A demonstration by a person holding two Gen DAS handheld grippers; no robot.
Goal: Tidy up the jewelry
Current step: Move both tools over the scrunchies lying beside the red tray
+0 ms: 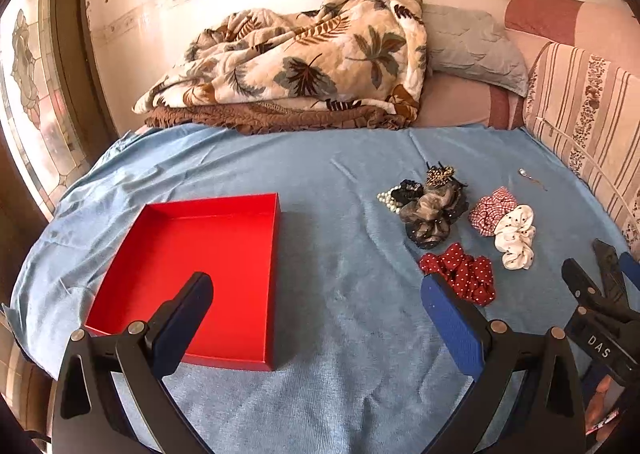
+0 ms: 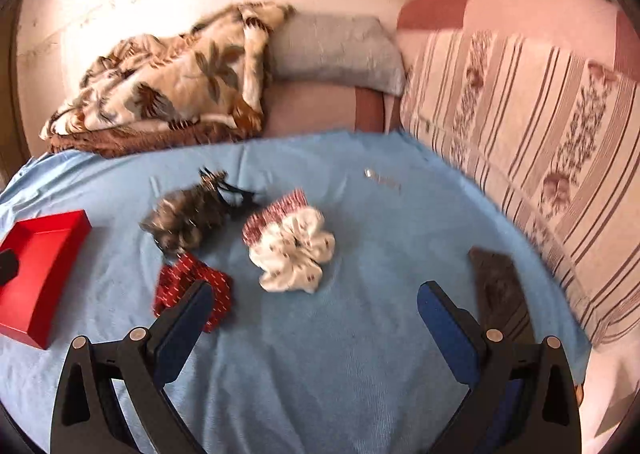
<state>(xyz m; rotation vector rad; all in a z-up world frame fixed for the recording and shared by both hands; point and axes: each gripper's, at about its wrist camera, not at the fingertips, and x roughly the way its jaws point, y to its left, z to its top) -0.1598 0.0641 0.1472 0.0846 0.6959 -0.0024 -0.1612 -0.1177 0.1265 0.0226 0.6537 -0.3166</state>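
Observation:
An empty red tray lies on the blue sheet at the left; it also shows in the right wrist view. To its right lie a red dotted scrunchie, a white scrunchie, a red checked scrunchie, a dark pile of hair clips and scrunchies with a pearl bracelet, and a small earring. My left gripper is open and empty over the sheet. My right gripper is open and empty, just short of the white scrunchie.
A leaf-patterned blanket and grey pillow lie at the back. A striped sofa backrest runs along the right. A dark flat object lies on the sheet near the right finger. A stained-glass window is at the left.

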